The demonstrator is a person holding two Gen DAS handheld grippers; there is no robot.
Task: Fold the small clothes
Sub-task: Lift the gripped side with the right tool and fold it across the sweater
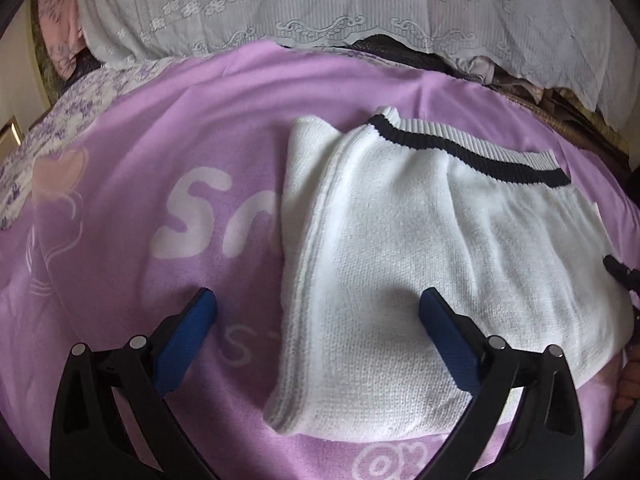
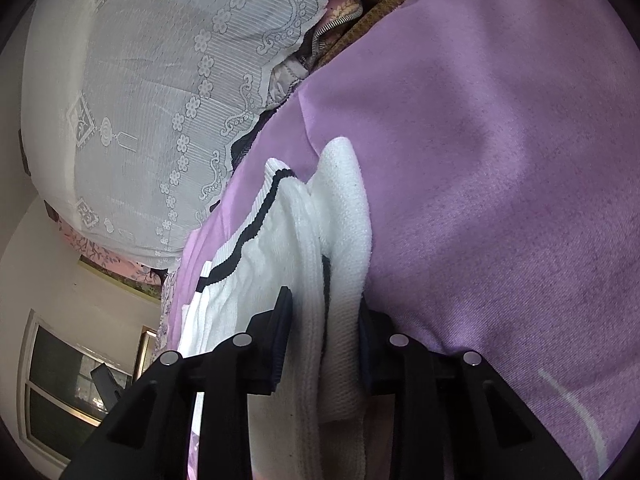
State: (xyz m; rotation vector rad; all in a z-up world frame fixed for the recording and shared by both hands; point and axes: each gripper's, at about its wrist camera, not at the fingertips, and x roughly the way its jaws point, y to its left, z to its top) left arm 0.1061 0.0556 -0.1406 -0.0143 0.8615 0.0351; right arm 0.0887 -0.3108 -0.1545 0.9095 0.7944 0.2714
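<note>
White knit garment point(image 1: 408, 264) lies on a purple blanket point(image 1: 132, 184) spread over a bed; folded into a rough rectangle, ribbed hem with a dark stripe point(image 1: 464, 148) at the far edge. One layer sticks out along its left side, edge ribbed. White lettering printed on the blanket, partly covered by the garment.

Left tongs point(image 1: 318, 316): open wide, holding nothing. Left pad point(image 1: 188, 340) over bare blanket, right pad point(image 1: 448, 344) over the garment's near half; whether they touch the cloth I cannot tell.

Right tongs point(image 2: 324, 340): closed on a thick bunch of the garment's folded layers, cloth filling the gap between the two pads. In the right wrist view the gripped edge stands lifted off the blanket, the striped hem point(image 2: 256, 224) trailing away toward the left.

Behind: white lace cloth point(image 1: 360, 4) draped over a bulky pile at the head of the bed. Window point(image 2: 68, 384) low left in the right wrist view.
</note>
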